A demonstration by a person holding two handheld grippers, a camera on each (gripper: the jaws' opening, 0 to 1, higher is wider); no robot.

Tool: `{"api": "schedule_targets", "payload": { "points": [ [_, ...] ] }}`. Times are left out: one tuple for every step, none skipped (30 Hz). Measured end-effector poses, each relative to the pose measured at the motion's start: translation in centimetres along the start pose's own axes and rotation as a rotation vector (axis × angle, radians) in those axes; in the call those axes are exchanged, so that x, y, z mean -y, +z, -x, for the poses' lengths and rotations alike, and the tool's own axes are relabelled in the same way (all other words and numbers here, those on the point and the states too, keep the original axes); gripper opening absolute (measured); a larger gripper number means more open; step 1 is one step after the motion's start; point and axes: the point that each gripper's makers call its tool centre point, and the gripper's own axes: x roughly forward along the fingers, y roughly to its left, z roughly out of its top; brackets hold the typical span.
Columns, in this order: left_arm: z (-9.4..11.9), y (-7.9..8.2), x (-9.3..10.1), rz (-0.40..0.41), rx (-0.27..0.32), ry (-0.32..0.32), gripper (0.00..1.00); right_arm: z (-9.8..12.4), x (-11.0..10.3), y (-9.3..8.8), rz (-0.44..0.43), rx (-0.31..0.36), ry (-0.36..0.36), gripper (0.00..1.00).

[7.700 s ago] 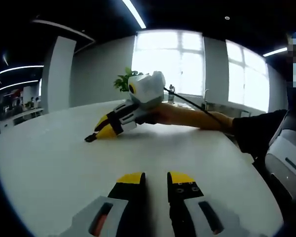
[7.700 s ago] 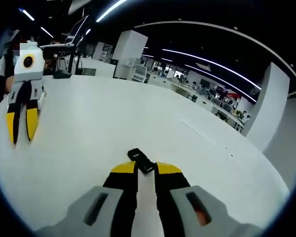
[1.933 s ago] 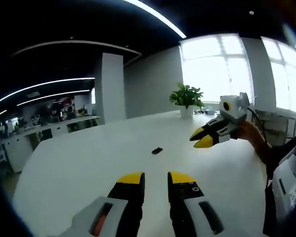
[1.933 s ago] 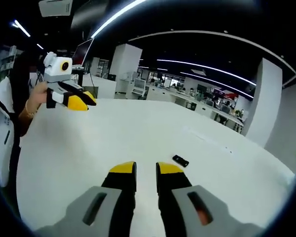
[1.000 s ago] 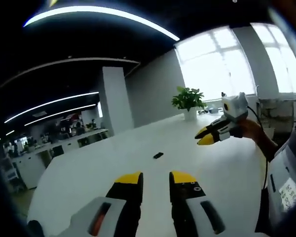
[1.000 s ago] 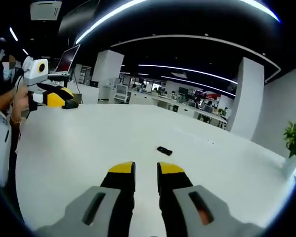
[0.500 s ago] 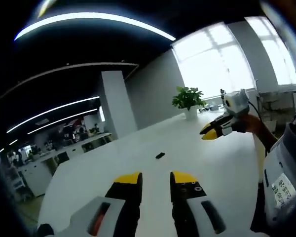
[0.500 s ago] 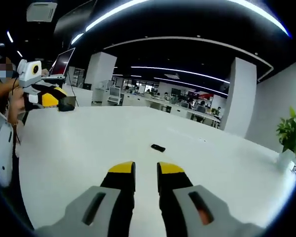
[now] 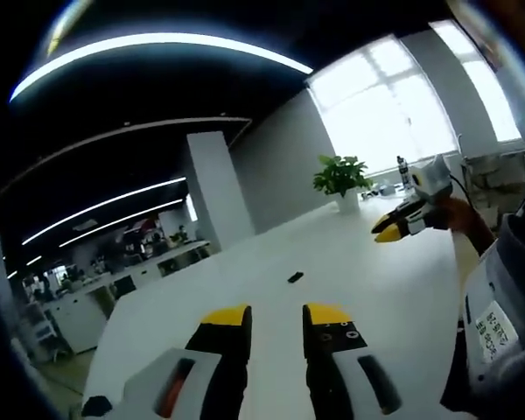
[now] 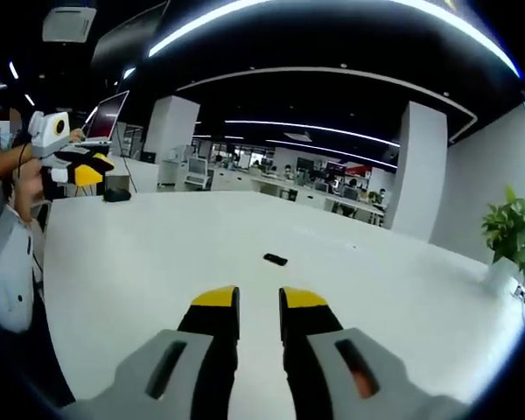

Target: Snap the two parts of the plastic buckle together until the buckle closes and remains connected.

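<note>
The buckle (image 10: 276, 259) lies alone on the white table (image 10: 157, 262), well apart from both grippers (image 9: 276, 313) (image 10: 258, 297) – empty, jaws slightly parted – so hold them away and leave it in sight.

Plain white tabletop (image 10: 157, 254) runs out ahead of the right gripper (image 10: 258, 302), whose fingers (image 10: 217, 308) are black with yellow tips on grey bodies. Beyond those tips lies the small black plastic buckle (image 10: 276, 259), dark all over. Off to the left of the fingers, the left gripper (image 10: 83, 171) shows a white body, black fingers and yellow tips. In the left gripper view, same scheme: yellow-tipped black fingers (image 9: 318, 319), an orange slot in the grey body. Past them, a green leafy plant (image 9: 341, 175) in a white pot (image 9: 347, 204).
</note>
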Motion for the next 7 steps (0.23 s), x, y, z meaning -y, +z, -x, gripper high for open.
{"api": "schedule_targets", "payload": {
  "points": [
    [0.08,-0.05,-0.13,-0.007,-0.003,0.007,0.23,0.09,-0.02,0.0,-0.001,0.0,-0.001,0.18],
    [0.17,-0.17,-0.18,-0.019,-0.012,0.012,0.23,0.16,-0.05,-0.05,0.0,-0.003,-0.001,0.18],
    [0.23,-0.35,-0.16,-0.036,-0.025,0.017,0.23,0.23,-0.09,-0.13,0.0,-0.006,0.0,0.19],
    [0.26,-0.53,-0.13,-0.057,-0.039,0.025,0.23,0.29,-0.12,-0.21,0.001,-0.01,0.002,0.19],
    [0.26,-0.56,-0.12,-0.061,-0.041,0.026,0.23,0.31,-0.13,-0.23,0.002,-0.012,0.002,0.2],
    [0.23,-0.62,0.0,-0.078,-0.049,0.032,0.23,0.38,-0.18,-0.32,0.003,-0.015,0.004,0.2],
    [0.22,-0.59,0.08,-0.083,-0.05,0.032,0.23,0.41,-0.19,-0.34,0.003,-0.015,0.004,0.2]
  ]
}}
